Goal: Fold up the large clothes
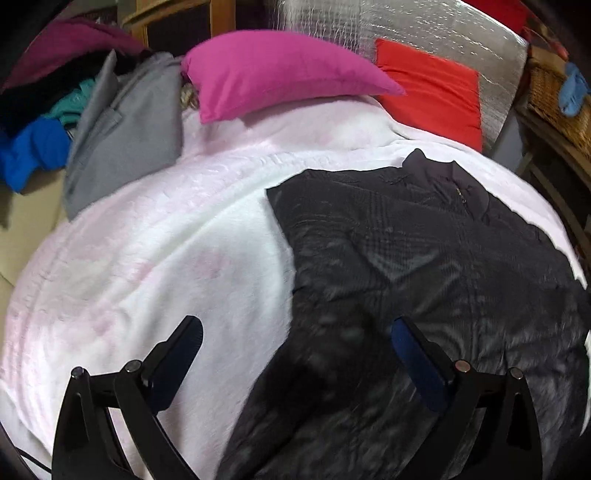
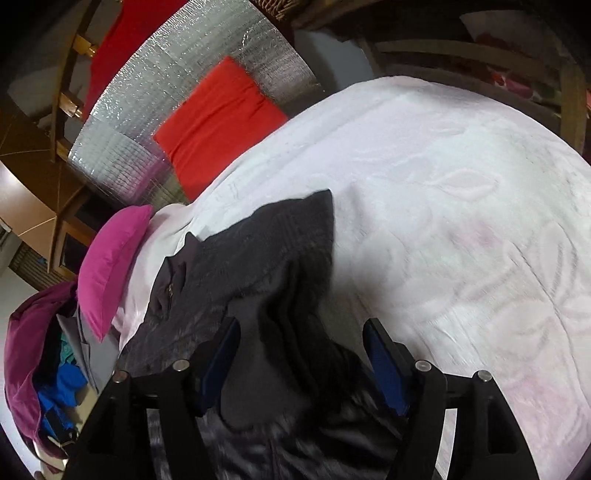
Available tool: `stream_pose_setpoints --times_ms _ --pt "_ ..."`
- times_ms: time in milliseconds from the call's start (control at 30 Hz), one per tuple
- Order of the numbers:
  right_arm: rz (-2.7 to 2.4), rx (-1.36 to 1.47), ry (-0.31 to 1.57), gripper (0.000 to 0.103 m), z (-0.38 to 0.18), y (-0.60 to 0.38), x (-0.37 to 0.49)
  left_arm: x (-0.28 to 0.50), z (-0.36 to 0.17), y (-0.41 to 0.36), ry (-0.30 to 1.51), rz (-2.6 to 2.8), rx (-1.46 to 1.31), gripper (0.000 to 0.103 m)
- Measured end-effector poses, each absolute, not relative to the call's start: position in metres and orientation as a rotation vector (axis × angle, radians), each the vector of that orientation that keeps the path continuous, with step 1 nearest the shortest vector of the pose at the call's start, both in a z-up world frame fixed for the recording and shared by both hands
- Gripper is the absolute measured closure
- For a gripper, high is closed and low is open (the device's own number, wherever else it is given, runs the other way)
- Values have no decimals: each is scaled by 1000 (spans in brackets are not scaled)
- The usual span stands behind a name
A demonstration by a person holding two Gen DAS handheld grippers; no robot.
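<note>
A dark grey zip-up jacket (image 1: 424, 251) lies spread on a white-pink blanket (image 1: 166, 240) covering the bed, its collar at the far end. My left gripper (image 1: 295, 325) hangs open above the jacket's near left edge; one finger is over the blanket, the other over the dark cloth. In the right wrist view the jacket (image 2: 258, 251) shows a raised fold of sleeve or hem running between the fingers of my right gripper (image 2: 303, 325). Its jaws stand apart and the blue pads do not press on the cloth.
A pink pillow (image 1: 280, 70) and a red cushion (image 1: 432, 92) lean at the head of the bed against a silver foil panel (image 1: 406, 26). A heap of grey, blue, teal and maroon clothes (image 1: 122, 122) sits at the far left. A wicker basket (image 1: 554, 96) stands right.
</note>
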State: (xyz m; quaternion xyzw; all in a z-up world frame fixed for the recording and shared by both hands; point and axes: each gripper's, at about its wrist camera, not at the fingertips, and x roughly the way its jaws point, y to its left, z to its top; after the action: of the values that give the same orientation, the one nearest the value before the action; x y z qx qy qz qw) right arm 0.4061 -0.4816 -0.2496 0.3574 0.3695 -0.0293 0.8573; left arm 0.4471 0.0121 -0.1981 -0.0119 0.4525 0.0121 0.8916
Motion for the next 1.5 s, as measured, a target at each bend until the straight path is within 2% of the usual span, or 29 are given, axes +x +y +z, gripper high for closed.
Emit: stream_pose_setpoints --times_ms 200,533,967,1500 --pt "-82 771 775 31 -249 -495 369 410 -191 18 915 43 81 1" --pt "-65 741 808 31 -253 -505 298 354 -194 38 918 57 41 1" --pt "-11 756 765 31 -251 -502 232 261 -180 34 790 86 123 1" --pt "49 831 783 31 -271 -487 168 226 -172 43 737 97 121 1"
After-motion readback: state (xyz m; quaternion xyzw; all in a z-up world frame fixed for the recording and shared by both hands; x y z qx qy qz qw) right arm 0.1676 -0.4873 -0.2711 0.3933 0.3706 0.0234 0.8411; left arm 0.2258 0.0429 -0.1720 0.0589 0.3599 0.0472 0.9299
